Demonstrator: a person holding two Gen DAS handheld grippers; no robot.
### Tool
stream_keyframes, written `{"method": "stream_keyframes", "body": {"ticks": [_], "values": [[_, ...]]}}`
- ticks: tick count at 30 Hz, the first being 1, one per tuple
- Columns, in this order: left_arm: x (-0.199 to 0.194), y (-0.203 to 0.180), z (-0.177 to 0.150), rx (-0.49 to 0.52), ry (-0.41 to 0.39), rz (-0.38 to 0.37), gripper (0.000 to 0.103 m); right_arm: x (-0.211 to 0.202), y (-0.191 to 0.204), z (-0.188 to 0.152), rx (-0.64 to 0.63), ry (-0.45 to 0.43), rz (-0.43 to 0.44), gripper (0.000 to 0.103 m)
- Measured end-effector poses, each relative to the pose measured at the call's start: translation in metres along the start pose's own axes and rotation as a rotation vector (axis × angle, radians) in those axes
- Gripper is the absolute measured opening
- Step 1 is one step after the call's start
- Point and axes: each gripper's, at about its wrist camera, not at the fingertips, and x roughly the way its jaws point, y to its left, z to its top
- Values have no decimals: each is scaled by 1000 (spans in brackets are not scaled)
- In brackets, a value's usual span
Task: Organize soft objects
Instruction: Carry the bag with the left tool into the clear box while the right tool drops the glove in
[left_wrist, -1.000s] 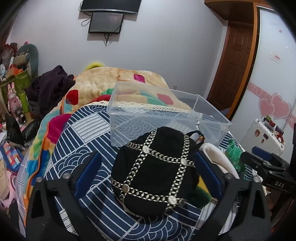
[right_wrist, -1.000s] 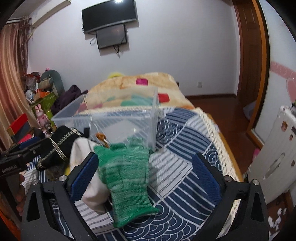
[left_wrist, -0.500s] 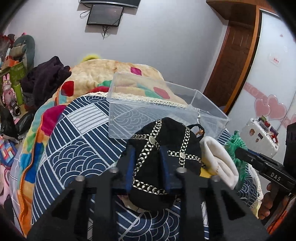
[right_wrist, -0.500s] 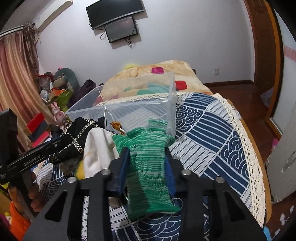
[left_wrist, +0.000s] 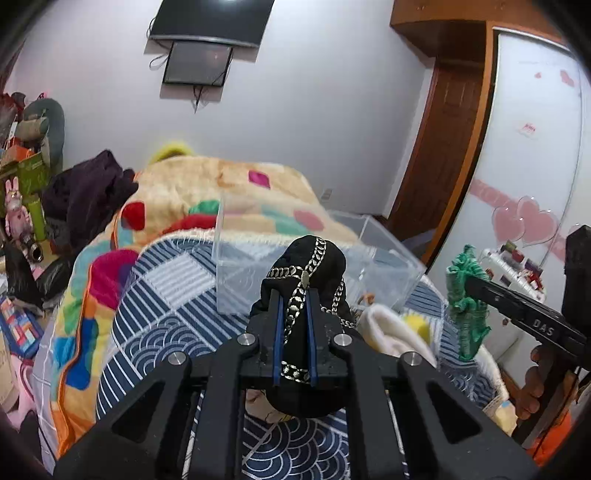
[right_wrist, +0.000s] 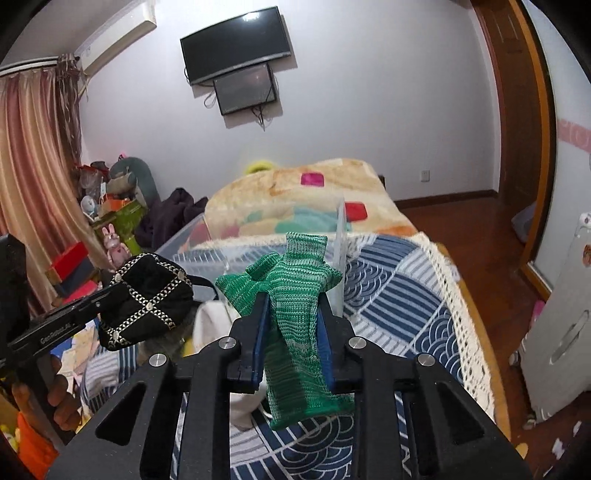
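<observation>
On the bed, the blue-and-white patterned quilted bedspread (left_wrist: 159, 291) is seen spread under everything, with a cream fleece blanket with coloured patches (left_wrist: 221, 184) behind it. On the bedspread a clear rectangular plastic storage bin (left_wrist: 236, 273) is set; through its walls only the bedspread's pattern is seen, so it is judged to hold nothing yet.

Compared with a second ago, both soft items have been gripped and raised off the bedspread. The black fabric pouch trimmed with silver chain bands (left_wrist: 306, 280) is pinched between the blue pads of the left gripper (left_wrist: 294, 317), whose jaws have just been closing and are now nearly together, the fabric squeezed thin between them. The green knitted sleeve-like piece (right_wrist: 295, 295) is clamped by the right gripper (right_wrist: 291, 314), whose jaws have also just been closing onto it and are kept slightly apart by the knit; its lower end is left hanging below the fingers.

Both pieces are held in front of the bin, so the pick-up is judged done and the transfer into the bin is judged to be next. A cream-white soft cloth item (left_wrist: 391, 332) with something yellow beside it is left lying on the bedspread between the two grippers.
</observation>
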Motion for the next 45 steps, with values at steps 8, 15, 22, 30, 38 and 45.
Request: {"method": "stream_keyframes", "body": {"ticks": [8,15,22,30,38,45], "values": [[-10,-3,33,36,-72,0,10,4,12,28,-47,-48,-13,22],[12,0,65,48,-84,11,10,23,23,58,-87,-87,-23,22],[49,6,85,60,-50,30,10,56,31,79,-114,-80,-51,22],[110,8,86,90,53,72,10,95,36,78,-188,-7,-93,22],[152,9,74,115,168,79,10,132,29,66,-198,166,-91,22],[175,11,64,102,267,73,10,149,25,51,-220,299,-80,22]]}}
